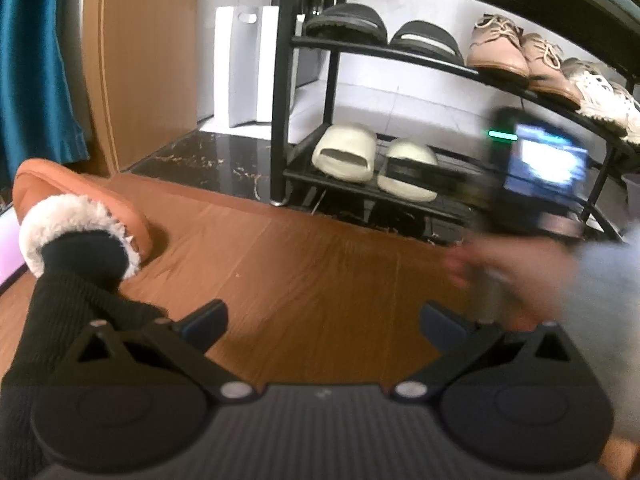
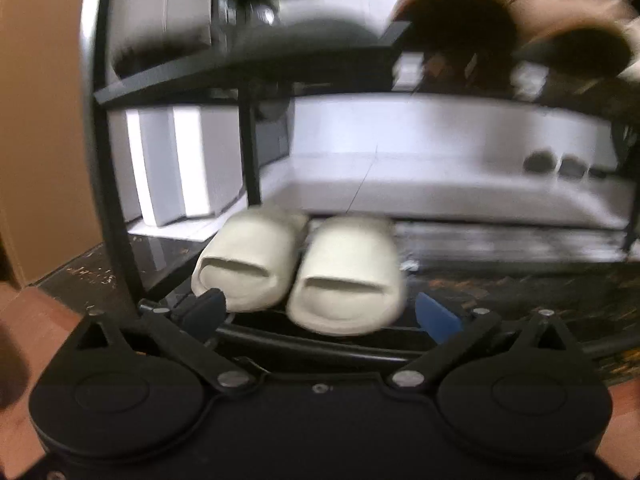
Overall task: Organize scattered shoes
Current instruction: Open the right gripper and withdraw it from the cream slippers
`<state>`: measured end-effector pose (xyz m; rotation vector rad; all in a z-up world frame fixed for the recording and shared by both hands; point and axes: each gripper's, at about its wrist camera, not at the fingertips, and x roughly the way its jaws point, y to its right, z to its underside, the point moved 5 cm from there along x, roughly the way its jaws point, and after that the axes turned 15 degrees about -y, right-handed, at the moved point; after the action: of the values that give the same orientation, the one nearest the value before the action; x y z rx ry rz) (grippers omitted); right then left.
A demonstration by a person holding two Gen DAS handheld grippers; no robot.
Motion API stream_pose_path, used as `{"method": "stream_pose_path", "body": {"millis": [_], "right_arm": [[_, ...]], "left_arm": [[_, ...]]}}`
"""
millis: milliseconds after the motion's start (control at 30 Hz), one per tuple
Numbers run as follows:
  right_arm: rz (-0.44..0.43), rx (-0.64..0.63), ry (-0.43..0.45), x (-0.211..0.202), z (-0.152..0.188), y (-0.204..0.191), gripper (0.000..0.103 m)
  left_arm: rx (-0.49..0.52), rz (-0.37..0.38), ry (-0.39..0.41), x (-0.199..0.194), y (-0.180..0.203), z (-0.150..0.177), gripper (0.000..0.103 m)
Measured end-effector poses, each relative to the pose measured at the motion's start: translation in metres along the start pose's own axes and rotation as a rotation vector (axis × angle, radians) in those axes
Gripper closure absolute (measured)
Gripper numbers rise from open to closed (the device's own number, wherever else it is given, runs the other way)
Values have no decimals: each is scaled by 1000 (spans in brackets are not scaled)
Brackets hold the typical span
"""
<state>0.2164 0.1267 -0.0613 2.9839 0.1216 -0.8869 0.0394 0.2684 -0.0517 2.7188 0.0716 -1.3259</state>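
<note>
A: What are the right gripper (image 2: 320,308) fingers doing?
B: They're wide apart and hold nothing. The two cream slippers (image 2: 300,268) sit side by side just past them, on the rack's bottom shelf (image 2: 320,338).
A: And the left gripper (image 1: 322,320)?
B: Spread too, with bare floor between. I don't see any loose shoes nearby.
</note>
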Motion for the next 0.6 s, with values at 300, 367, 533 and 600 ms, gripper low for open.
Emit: {"method": "stream_pose_path", "body": {"millis": [300, 367, 533, 600], "right_arm": [[84, -53, 163, -186, 26, 107, 0], [148, -47, 203, -218, 37, 133, 0], [304, 33, 231, -277, 67, 195, 0], [360, 53, 258, -299, 83, 215, 0]], "left_arm": [[29, -31, 33, 0, 9, 9, 1], [19, -52, 43, -2, 10, 11, 1], [7, -87, 70, -10, 14, 17, 1], [19, -99, 73, -14, 19, 21, 1]]}}
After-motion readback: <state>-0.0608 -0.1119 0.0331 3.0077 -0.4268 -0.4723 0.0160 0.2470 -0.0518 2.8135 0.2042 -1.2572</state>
